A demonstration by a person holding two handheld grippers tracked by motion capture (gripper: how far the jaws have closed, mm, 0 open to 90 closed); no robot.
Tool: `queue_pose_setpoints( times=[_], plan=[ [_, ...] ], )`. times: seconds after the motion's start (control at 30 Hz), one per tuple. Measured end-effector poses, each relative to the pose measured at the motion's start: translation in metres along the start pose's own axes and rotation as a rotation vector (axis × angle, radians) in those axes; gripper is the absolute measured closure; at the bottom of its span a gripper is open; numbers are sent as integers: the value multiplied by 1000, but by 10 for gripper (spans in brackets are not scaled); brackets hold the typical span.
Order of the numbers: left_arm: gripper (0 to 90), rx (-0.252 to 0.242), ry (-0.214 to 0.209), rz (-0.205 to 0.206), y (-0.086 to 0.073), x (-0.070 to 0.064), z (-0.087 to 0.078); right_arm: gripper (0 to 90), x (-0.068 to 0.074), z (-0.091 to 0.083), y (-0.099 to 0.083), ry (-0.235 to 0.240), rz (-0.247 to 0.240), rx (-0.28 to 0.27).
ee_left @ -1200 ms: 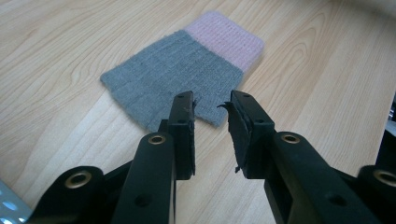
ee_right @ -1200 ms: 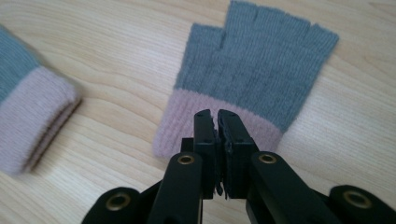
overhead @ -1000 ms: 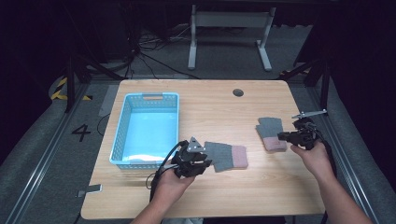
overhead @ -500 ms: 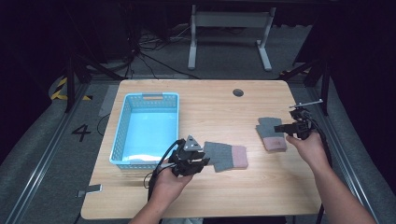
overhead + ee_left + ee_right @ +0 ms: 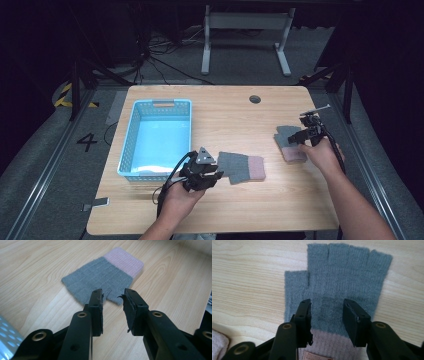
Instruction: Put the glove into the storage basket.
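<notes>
The wooden table [image 5: 235,125] fills the middle of the high view, and the single blue basket [image 5: 156,137] sits left of centre, empty as far as I can see, presumably standing ready to take the gloves.

There are two fingerless gloves, grey with pink cuffs. The left glove [image 5: 241,167] lies flat at lower centre, cuff pointing right; the right glove [image 5: 289,142] lies at right of centre, and it seems to rest partly over something pink at its lower edge, though that part is too small to make out.

Two grippers are in play, one per glove. The left gripper [image 5: 204,172] sits at the grey end of its glove, jaws parted and empty, the glove's near edge between the tips in the left gripper view [image 5: 113,296]. The right gripper [image 5: 327,305] hovers over the palm of its glove [image 5: 337,277], jaws spread wide and gripping nothing, lined up for a pinch near the cuff.
</notes>
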State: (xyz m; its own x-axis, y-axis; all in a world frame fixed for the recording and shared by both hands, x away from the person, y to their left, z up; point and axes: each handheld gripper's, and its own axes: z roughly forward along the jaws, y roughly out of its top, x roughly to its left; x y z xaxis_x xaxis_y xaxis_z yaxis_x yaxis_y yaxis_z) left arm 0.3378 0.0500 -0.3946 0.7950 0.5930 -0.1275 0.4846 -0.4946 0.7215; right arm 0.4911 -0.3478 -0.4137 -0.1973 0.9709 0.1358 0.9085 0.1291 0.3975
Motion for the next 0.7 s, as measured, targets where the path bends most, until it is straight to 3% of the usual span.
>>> queue_pose_setpoints(
  times=[0.1, 0.43, 0.7],
  plan=[
    [690, 6, -3, -7, -2, 0, 1, 568, 3, 7, 1, -29, -11, 31],
    [686, 1, -1, -10, -2, 0, 0, 609, 11, 13, 3, -83, -58, 38],
    [684, -4, 1, -17, -2, 2, -1, 738, 11, 14, 4, -98, -81, 34]
  ],
)
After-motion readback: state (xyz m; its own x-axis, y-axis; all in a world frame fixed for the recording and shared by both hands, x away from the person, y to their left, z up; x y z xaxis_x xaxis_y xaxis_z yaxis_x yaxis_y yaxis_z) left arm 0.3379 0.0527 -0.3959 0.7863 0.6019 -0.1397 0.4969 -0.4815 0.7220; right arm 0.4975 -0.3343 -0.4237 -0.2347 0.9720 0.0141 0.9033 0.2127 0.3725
